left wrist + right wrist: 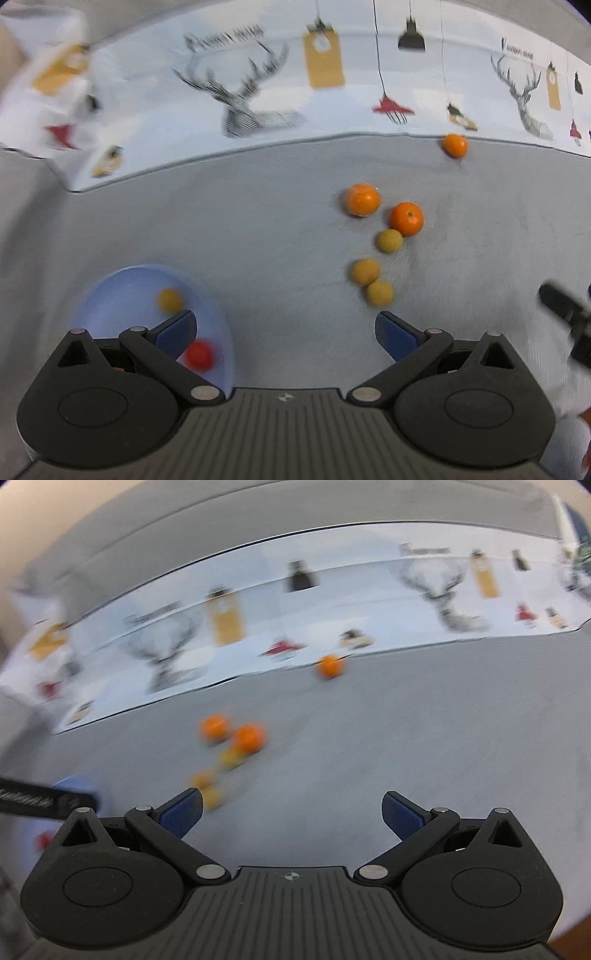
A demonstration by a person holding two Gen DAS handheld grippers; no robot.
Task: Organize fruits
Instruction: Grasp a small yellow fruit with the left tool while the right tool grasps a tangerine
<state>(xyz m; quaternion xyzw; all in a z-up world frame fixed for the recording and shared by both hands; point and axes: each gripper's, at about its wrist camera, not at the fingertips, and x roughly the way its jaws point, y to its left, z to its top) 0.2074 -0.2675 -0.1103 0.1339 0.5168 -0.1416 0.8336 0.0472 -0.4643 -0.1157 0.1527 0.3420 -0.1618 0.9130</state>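
Note:
A pale blue bowl (122,288) sits low on the left, holding a small yellow fruit (170,300) and a red fruit (199,354). My left gripper (286,328) is open and empty, its left finger over the bowl's rim. On the grey table lie two oranges (363,199) (406,218) and three small yellow fruits (389,240) (365,271) (379,292). A third orange (455,145) rests by the printed backdrop. The right wrist view is blurred: my right gripper (291,808) is open and empty, with the fruit cluster (247,737) ahead on its left.
A white backdrop (258,92) printed with deer heads and lamps stands along the far edge of the grey table (277,229). The other gripper shows as a black shape (565,321) at the right edge of the left wrist view, and again as a black bar (44,799).

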